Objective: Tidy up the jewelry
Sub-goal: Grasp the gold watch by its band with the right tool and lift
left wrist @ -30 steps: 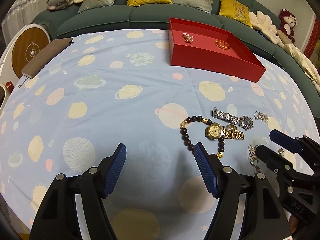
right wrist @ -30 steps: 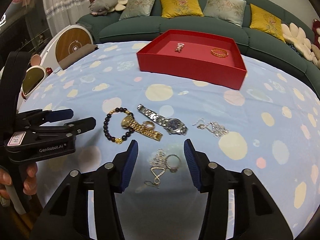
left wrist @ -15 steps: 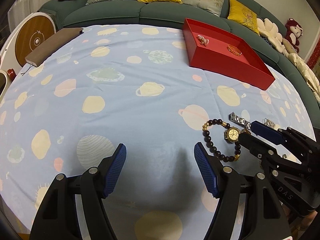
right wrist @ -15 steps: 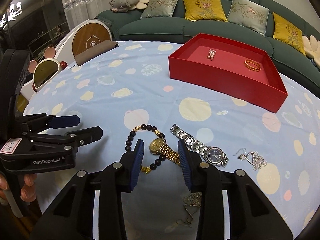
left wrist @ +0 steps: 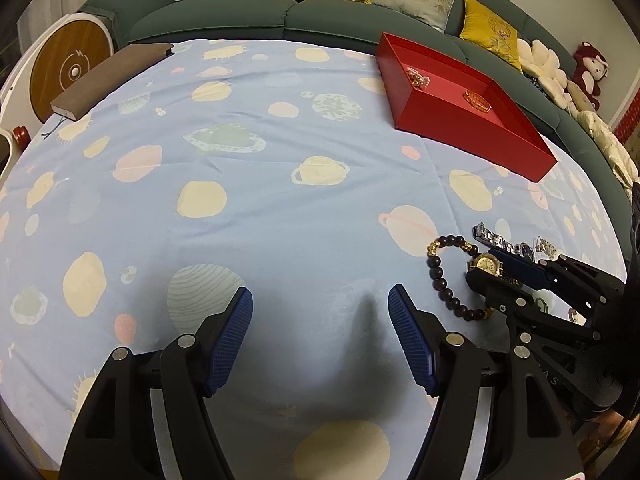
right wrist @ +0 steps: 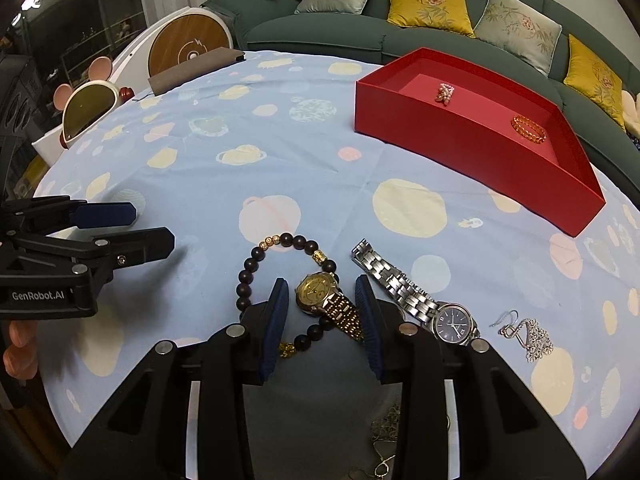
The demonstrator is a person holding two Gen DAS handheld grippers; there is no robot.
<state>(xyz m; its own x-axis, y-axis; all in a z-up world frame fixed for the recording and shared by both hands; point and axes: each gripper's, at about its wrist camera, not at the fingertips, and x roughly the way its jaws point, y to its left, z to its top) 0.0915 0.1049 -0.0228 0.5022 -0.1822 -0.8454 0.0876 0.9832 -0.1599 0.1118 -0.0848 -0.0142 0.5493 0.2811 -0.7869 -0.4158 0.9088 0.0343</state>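
Note:
A gold watch (right wrist: pixel 324 300) lies on the blue cloth, overlapping a dark bead bracelet (right wrist: pixel 280 280). My right gripper (right wrist: pixel 322 300) is open, its jaws on either side of the gold watch, low over the cloth. A silver watch (right wrist: pixel 416 300) lies just right of it, then a silver earring (right wrist: pixel 528 334). Silver chains (right wrist: pixel 384 440) lie under the right gripper. The red tray (right wrist: pixel 460 140) holds a pearl piece (right wrist: pixel 444 92) and an orange bracelet (right wrist: pixel 530 128). My left gripper (left wrist: pixel 320 320) is open and empty over bare cloth, left of the bracelet (left wrist: pixel 444 276).
A brown notebook (left wrist: pixel 112 76) lies at the table's far left edge. A green sofa (left wrist: pixel 320 16) with cushions curves behind the table. A round white and wood device (right wrist: pixel 188 44) stands left of the table. The tray also shows in the left wrist view (left wrist: pixel 472 140).
My right gripper moved forward and left from the silver chains to the gold watch, jaws narrowing around it. My left gripper shifted left, away from the jewelry.

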